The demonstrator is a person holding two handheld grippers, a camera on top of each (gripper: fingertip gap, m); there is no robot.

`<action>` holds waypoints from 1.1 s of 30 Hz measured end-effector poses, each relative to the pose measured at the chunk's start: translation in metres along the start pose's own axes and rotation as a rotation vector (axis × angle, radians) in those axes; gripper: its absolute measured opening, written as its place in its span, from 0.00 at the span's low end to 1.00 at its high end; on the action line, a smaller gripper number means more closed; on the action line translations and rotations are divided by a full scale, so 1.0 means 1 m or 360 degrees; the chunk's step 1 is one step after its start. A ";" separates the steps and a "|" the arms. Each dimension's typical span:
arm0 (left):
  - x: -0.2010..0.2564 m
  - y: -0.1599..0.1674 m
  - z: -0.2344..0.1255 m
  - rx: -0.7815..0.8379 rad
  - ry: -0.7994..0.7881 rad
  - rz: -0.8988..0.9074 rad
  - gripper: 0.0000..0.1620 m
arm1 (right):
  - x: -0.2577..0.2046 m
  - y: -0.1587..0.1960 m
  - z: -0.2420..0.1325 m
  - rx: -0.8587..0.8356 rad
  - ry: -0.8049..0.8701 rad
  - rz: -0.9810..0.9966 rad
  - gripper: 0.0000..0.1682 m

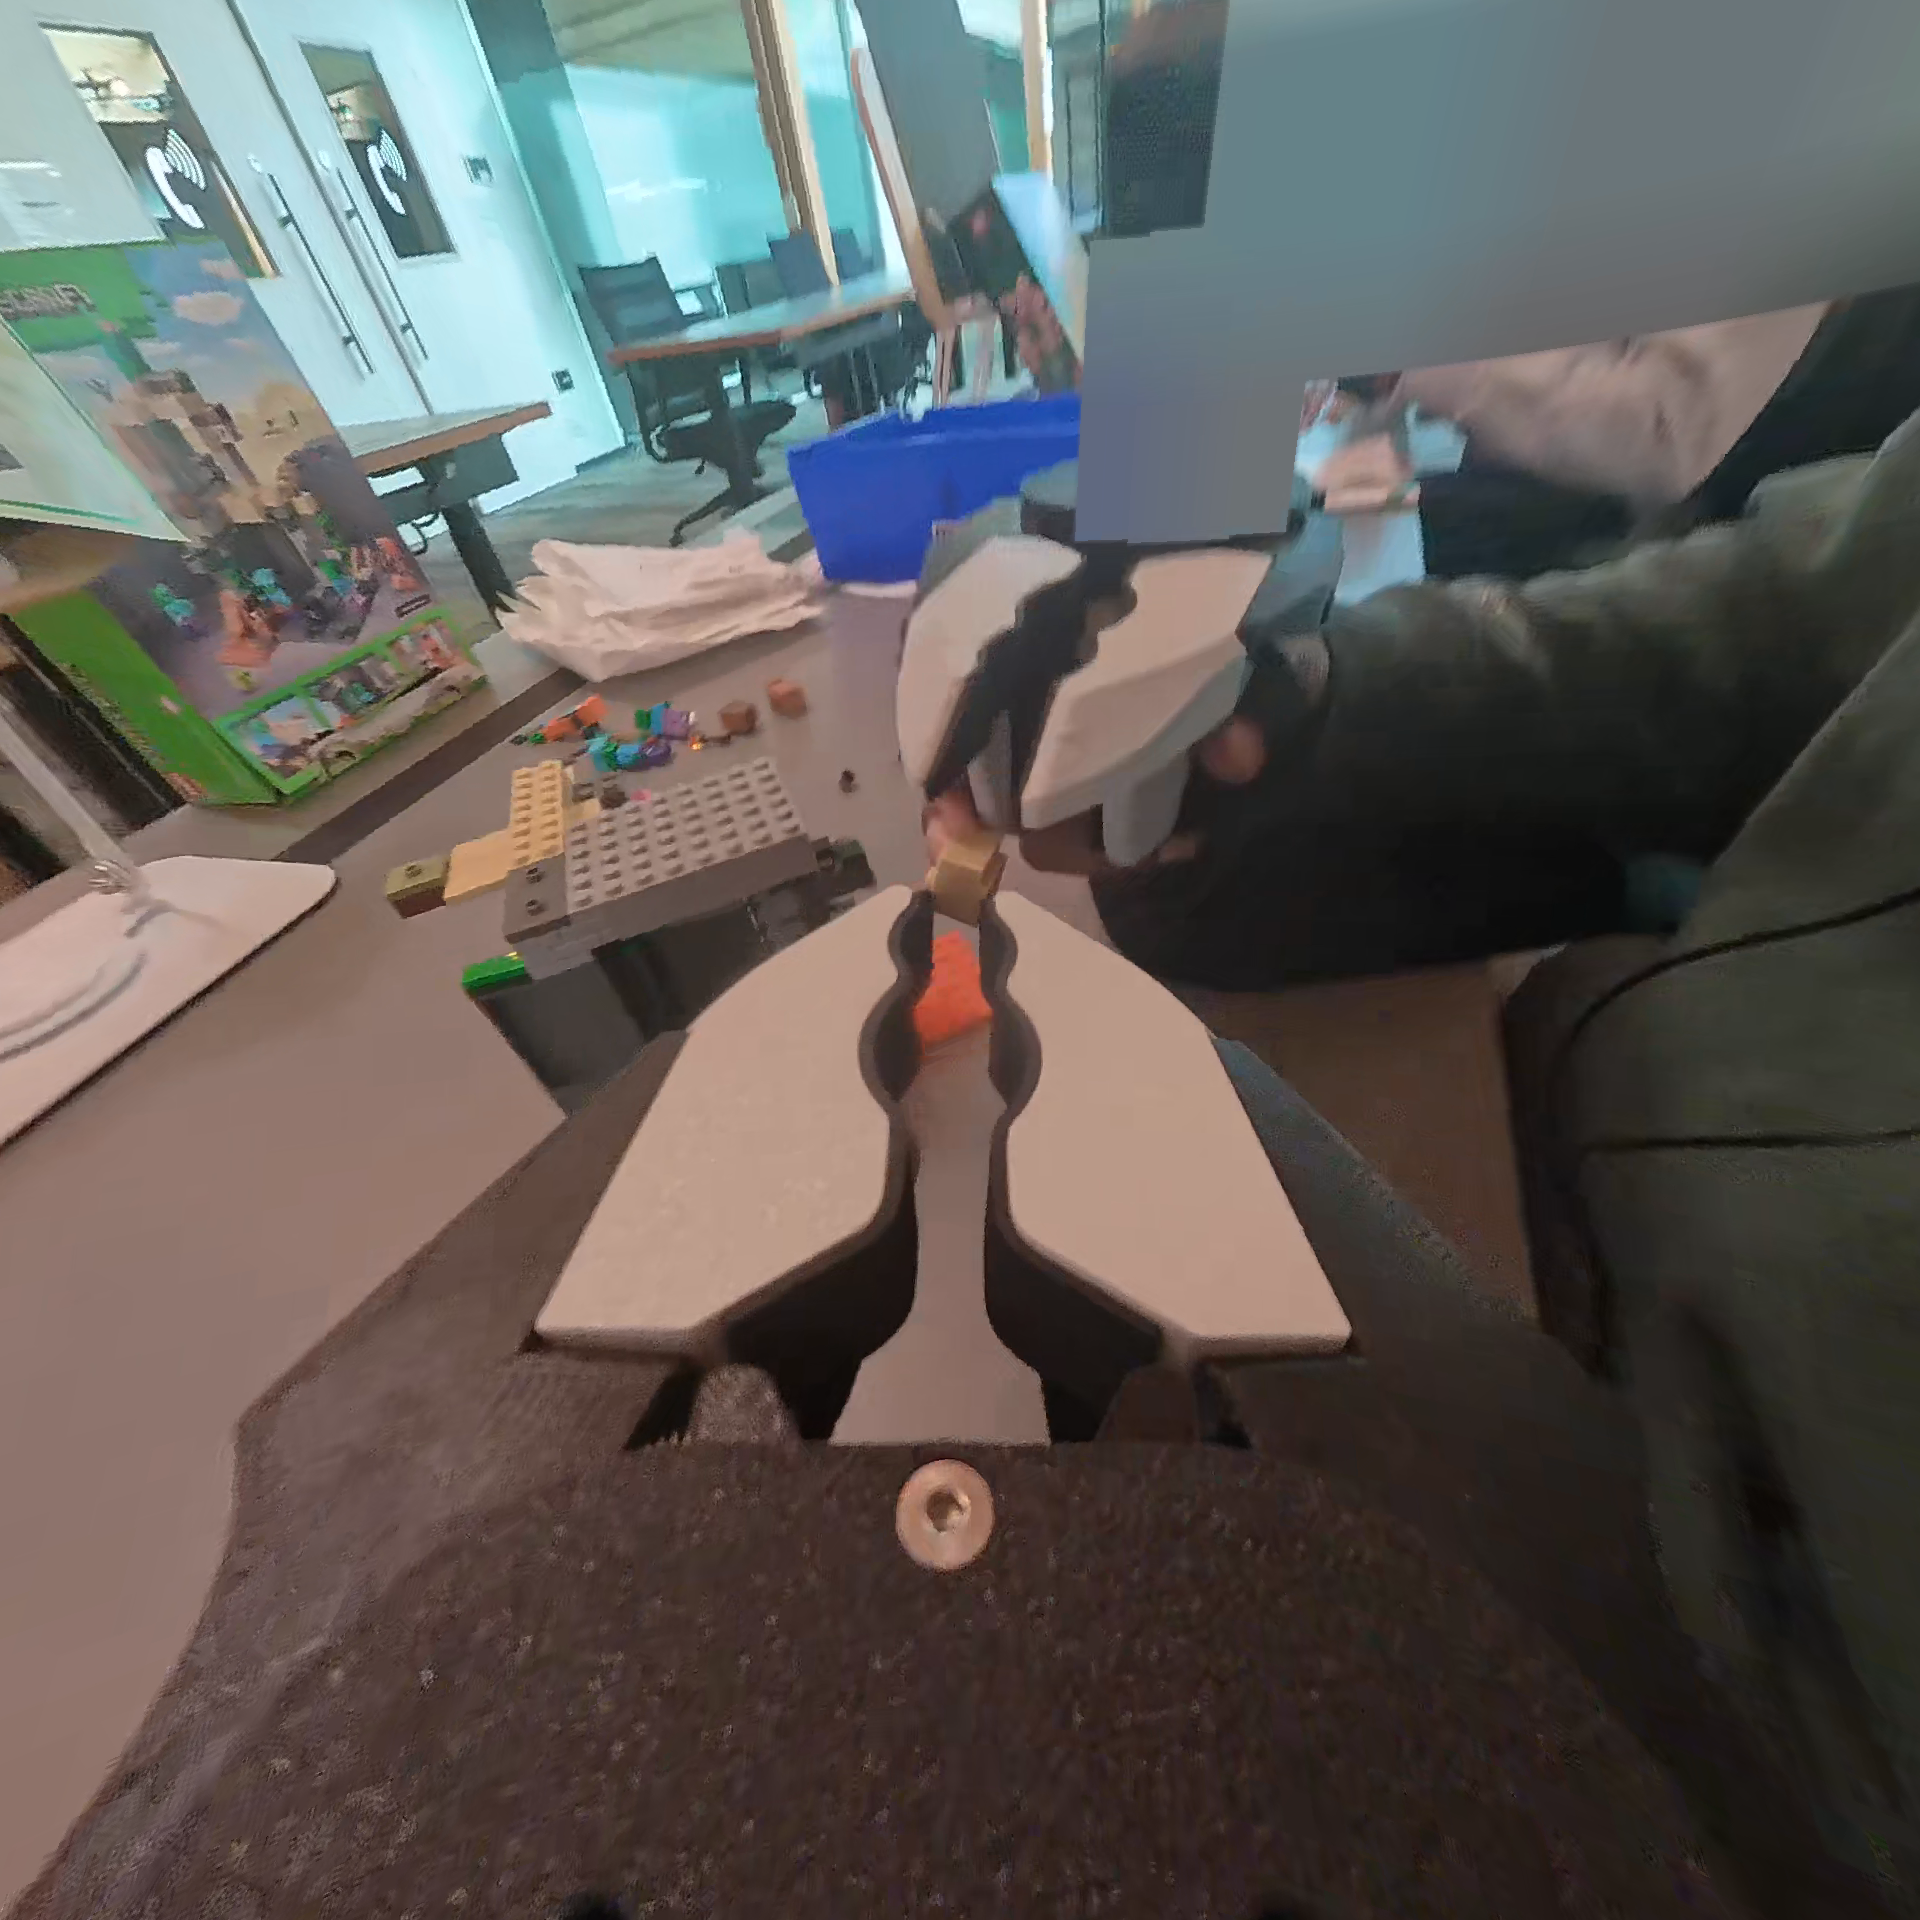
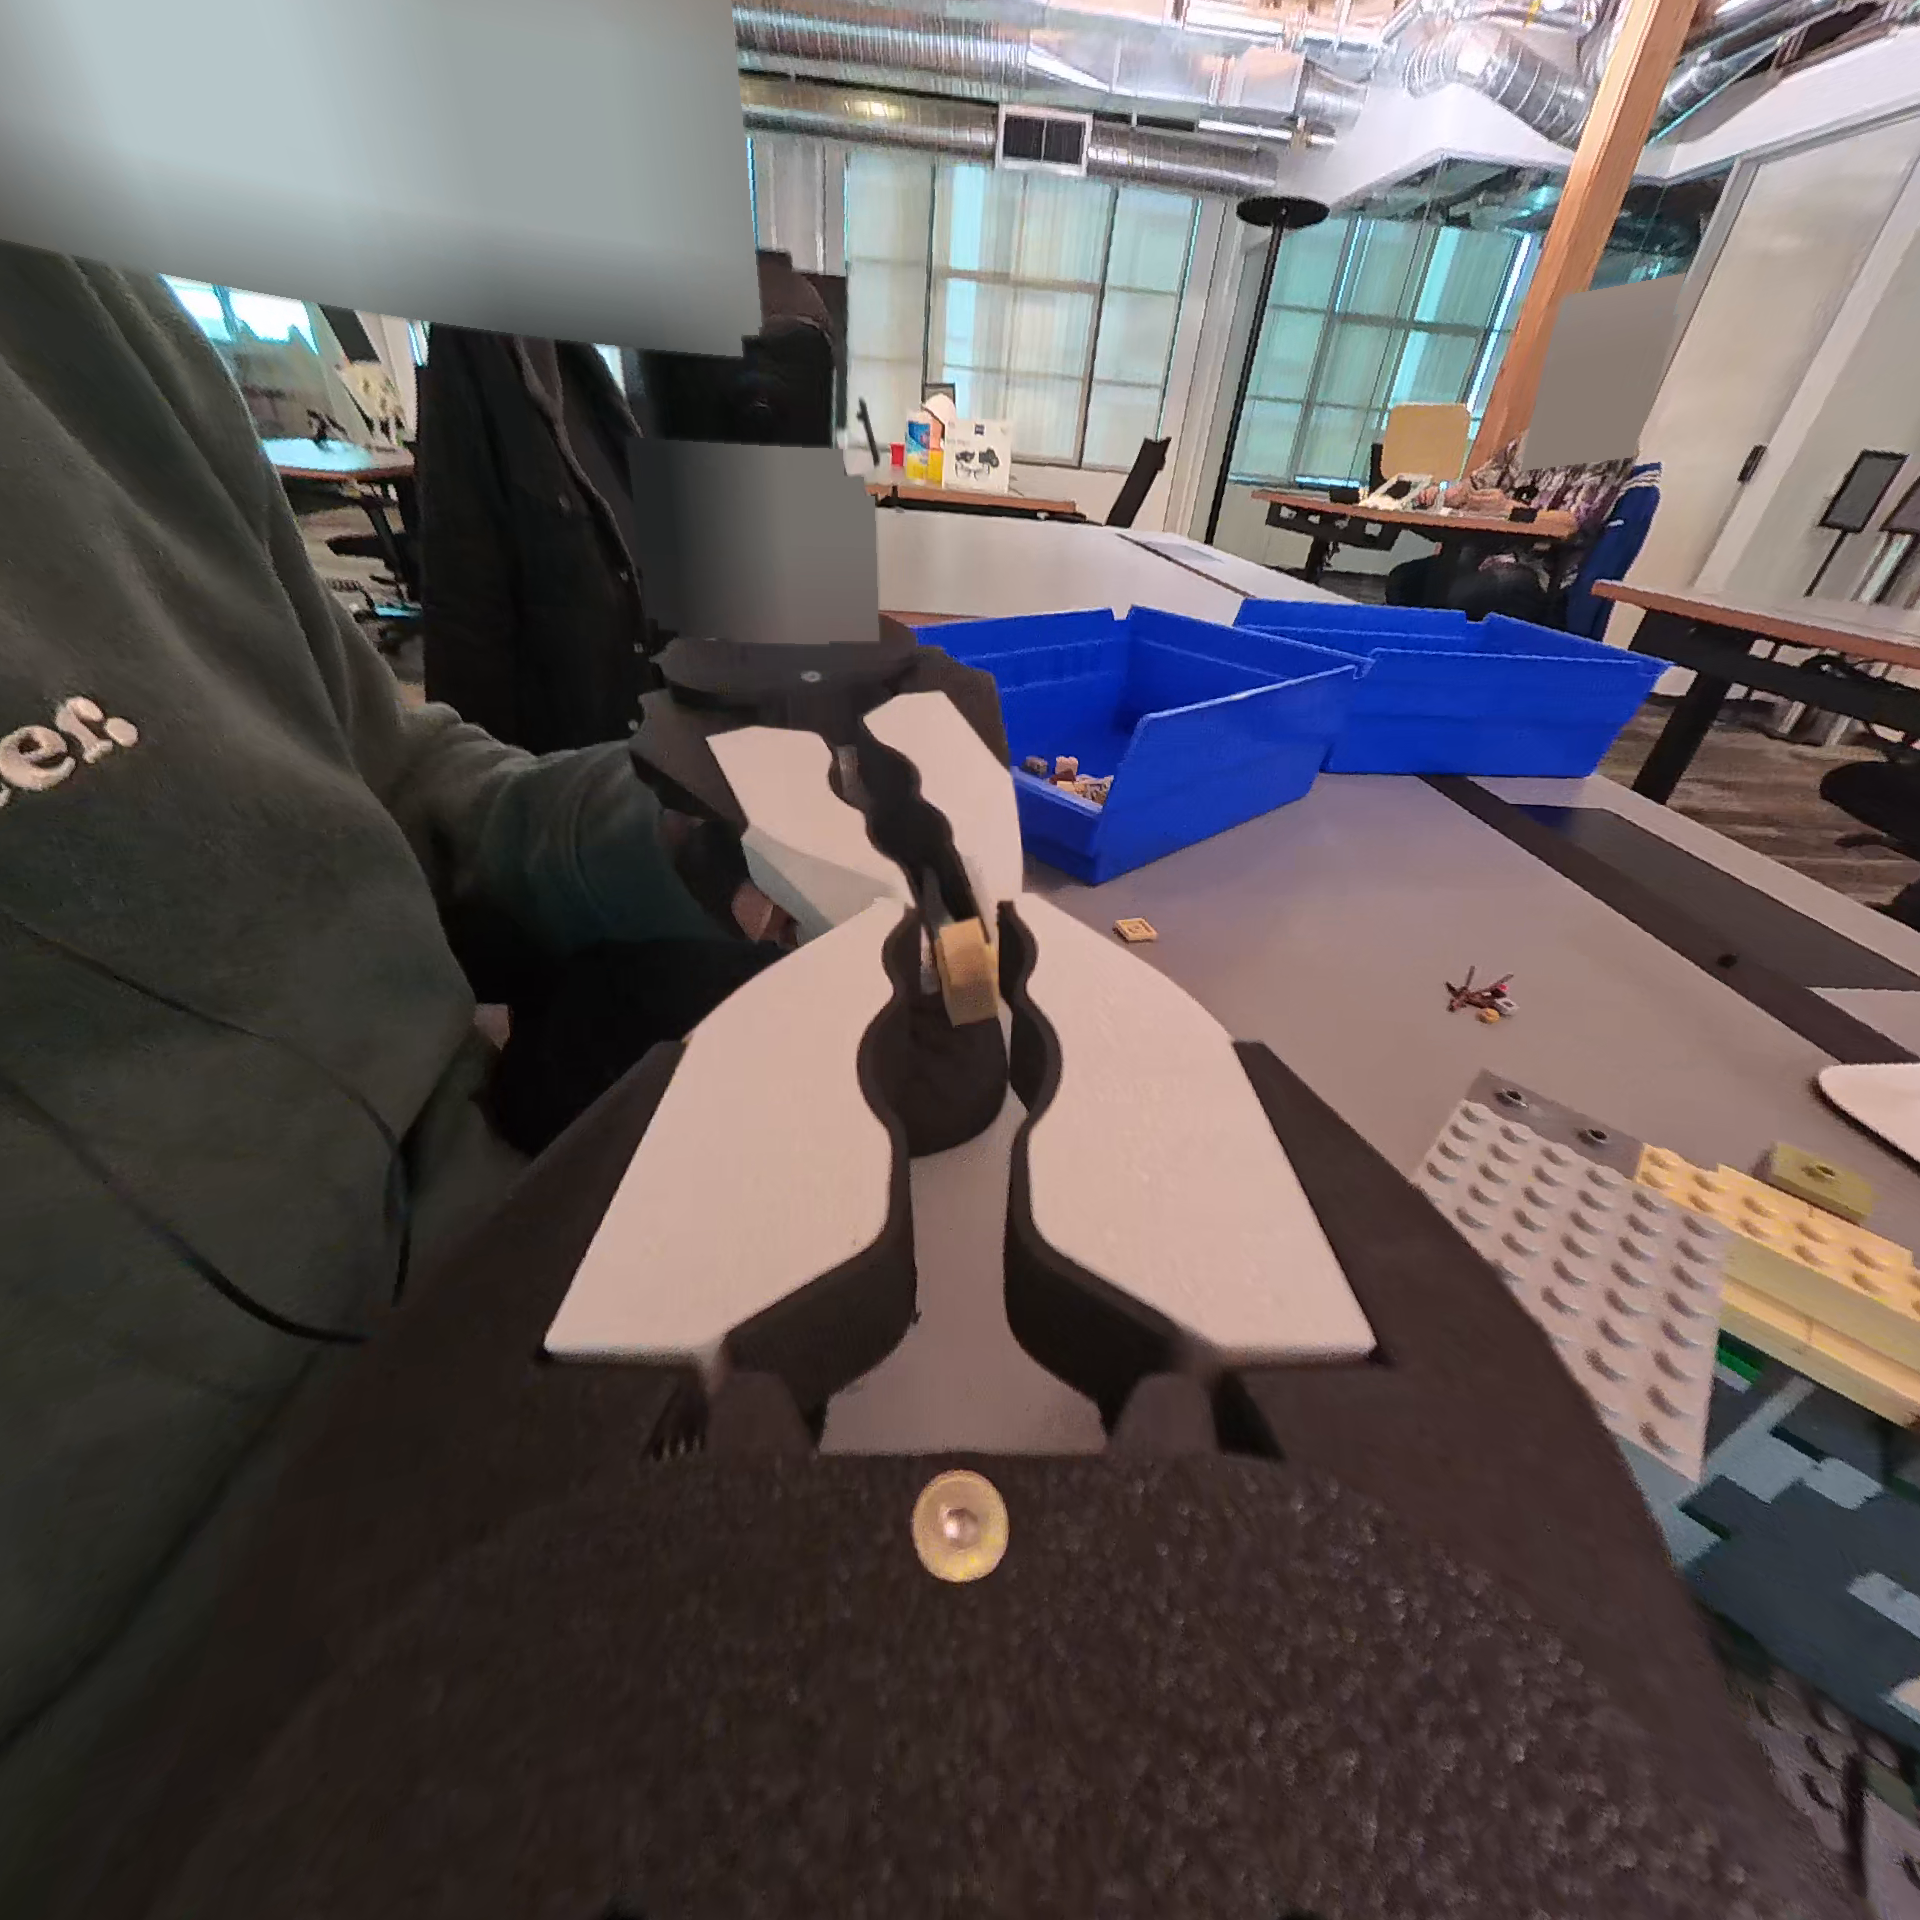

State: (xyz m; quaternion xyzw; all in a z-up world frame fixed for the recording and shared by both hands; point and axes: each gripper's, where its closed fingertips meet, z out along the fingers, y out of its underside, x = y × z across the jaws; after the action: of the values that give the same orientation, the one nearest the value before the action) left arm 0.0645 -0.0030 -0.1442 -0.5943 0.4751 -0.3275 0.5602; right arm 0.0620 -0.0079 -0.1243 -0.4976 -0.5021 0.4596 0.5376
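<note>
Left wrist view: left gripper (image 1: 958,906) nearly closed, tips pinching a tan brick (image 1: 966,875) above the tabletop (image 1: 312,1143), right of the grey plate (image 1: 675,831); right gripper (image 1: 961,805) touching the same brick from the far side. Right wrist view: right gripper (image 2: 951,925) narrowly parted about the brick (image 2: 966,971), hold unclear; best kept level, squeezed gently, never twisted.

An open office lay behind the grey tabletop (image 2: 1351,935). Tall gridded windows (image 2: 1039,312) let in daylight on the far wall, beneath exposed silver ducts (image 2: 987,62). A slanted wooden beam (image 2: 1579,208) rose at the right. Wood-topped desks (image 1: 758,322) with black office chairs (image 1: 675,395) stood before frosted glass partitions (image 1: 665,156).
</note>
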 end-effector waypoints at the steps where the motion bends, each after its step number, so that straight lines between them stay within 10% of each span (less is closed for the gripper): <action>1: 0.001 0.003 0.001 -0.0037 -0.0010 0.0048 0.05 | 0.001 0.003 0.000 -0.0040 0.0007 -0.0011 0.08; 11: 0.005 0.018 0.006 -0.0237 -0.0034 0.0281 0.05 | -0.004 0.030 0.002 -0.0345 0.0036 -0.0329 0.04; 25: -0.008 0.021 0.005 -0.0227 -0.0163 0.0353 0.00 | -0.010 0.003 -0.006 0.0019 -0.0278 0.0435 0.00; 33: -0.015 0.026 -0.011 -0.0227 -0.0156 0.0242 0.00 | 0.004 0.021 -0.001 -0.0139 -0.0043 0.0193 0.00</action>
State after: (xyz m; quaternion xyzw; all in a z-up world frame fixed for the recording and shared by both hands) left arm 0.0444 0.0093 -0.1654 -0.6101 0.5130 -0.2201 0.5623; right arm 0.0630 -0.0026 -0.1446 -0.5439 -0.4979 0.4754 0.4798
